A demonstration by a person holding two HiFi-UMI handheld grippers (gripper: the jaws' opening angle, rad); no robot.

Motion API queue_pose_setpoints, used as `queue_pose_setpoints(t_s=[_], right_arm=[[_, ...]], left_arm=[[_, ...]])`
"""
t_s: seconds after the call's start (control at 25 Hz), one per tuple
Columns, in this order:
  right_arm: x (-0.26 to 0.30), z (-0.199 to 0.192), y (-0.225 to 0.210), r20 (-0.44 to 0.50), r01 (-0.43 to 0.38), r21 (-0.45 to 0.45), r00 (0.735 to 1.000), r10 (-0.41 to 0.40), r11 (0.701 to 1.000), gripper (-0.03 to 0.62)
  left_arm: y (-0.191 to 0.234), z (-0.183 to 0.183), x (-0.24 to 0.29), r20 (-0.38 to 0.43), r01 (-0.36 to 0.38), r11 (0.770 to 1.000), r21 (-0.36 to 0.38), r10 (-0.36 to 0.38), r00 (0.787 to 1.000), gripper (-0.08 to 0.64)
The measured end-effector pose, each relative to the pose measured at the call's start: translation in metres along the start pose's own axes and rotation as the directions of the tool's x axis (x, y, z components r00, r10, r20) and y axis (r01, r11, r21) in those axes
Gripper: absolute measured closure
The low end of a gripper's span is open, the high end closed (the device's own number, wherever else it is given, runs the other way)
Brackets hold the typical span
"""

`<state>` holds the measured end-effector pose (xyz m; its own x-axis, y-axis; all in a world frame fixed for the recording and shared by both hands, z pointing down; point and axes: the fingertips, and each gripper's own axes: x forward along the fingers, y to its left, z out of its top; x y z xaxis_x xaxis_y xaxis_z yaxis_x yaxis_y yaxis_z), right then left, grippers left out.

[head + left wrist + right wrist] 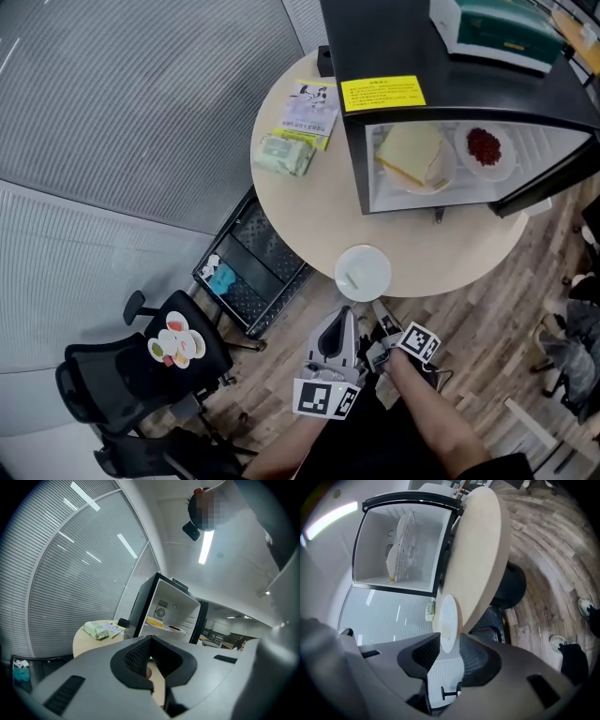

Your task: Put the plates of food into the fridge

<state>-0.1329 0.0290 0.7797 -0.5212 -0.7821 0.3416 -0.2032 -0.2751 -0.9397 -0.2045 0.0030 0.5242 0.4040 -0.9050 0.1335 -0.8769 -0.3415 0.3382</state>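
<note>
A: White plate (363,272) sits at the near edge of the round table (309,206). What it carries is too pale to tell. Fridge (394,37) stands on the table's far right, door open. Two plates are already on its shelf: one with a yellow slab (417,159), one with red food (485,148).

B: Which hand is closer?

A: The right gripper (382,317). Its tip is just beside the plate's near rim, slightly right of centre. The left gripper (343,317) hangs alongside it, also just short of the rim, but aimed past the plate's left side.

B: Jaw states?

A: Right gripper view: jaws released and spread wide. The plate (447,620) shows edge-on, its near rim between the pads with a gap on each side, so no pinch yet. The gripper looks rolled, so one jaw rides above the rim and one below. Left gripper (151,641): pads clenched together at the tips, nothing in them.

B: What does the next move turn on?

A: The plate lies straight ahead of the right gripper (449,648), on the far side of it. My judgement: close on that near rim and keep the plate level. Then carry it far and to the right, into the open fridge.
</note>
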Motion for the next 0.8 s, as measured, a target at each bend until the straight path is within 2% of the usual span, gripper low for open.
queue_pose_setpoints(t_s=[0.32, 0.4, 0.52, 0.8], right_arm=[[0.031, -0.006, -0.013, -0.009, 0.002, 0.072, 1.0, -0.001, 0.997, 0.483], [0.035, -0.005, -0.016, -0.008, 0.011, 0.065, 1.0, -0.011, 0.998, 0.493], [0.036, -0.005, -0.012, -0.009, 0.011, 0.065, 1.0, -0.01, 0.998, 0.557], [0.031, -0.004, -0.002, -0.034, -0.059, 0.036, 0.998, 0.061, 0.998, 0.574]], left_arm=[[0.014, -0.015, -0.003, -0.037, -0.029, 0.999, -0.046, 0.027, 0.999, 0.555], [0.014, -0.017, -0.004, -0.04, -0.029, 0.998, -0.049, 0.027, 0.999, 0.555], [0.016, -0.019, -0.005, -0.047, -0.03, 0.999, -0.046, 0.028, 0.999, 0.555], [0.016, -0.022, -0.006, -0.052, -0.036, 0.998, -0.045, 0.034, 0.998, 0.555]])
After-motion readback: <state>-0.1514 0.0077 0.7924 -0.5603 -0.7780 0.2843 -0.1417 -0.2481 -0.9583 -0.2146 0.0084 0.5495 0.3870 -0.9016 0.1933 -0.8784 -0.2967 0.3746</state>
